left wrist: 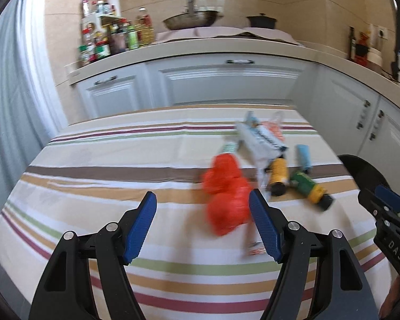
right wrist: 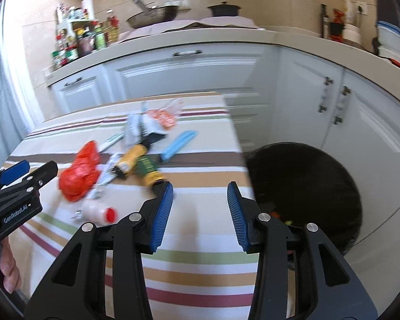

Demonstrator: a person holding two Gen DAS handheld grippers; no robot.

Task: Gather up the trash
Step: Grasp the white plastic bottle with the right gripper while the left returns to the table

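Trash lies in a heap on the striped tablecloth (left wrist: 93, 181): a crumpled red bag (left wrist: 225, 194) (right wrist: 78, 177), a yellow bottle (left wrist: 278, 176) (right wrist: 128, 161), a green bottle (left wrist: 308, 186) (right wrist: 149, 169), a light blue packet (left wrist: 304, 157) (right wrist: 177, 144), white and orange wrappers (left wrist: 261, 138) (right wrist: 152, 122), and a small white bottle with a red cap (right wrist: 98, 213). My left gripper (left wrist: 202, 208) hangs open over the cloth, the red bag just beyond its right finger. My right gripper (right wrist: 200, 200) is open and empty near the table's right edge. A black bin (right wrist: 304, 186) stands beside the table.
White cabinets (left wrist: 226, 85) and a counter with spice jars (left wrist: 104, 40), a wok (left wrist: 190, 20) and a black pot (left wrist: 261, 21) run behind the table. The black bin's rim (left wrist: 360, 168) shows at the table's right side. A person's fingers (right wrist: 9, 269) hold the left gripper.
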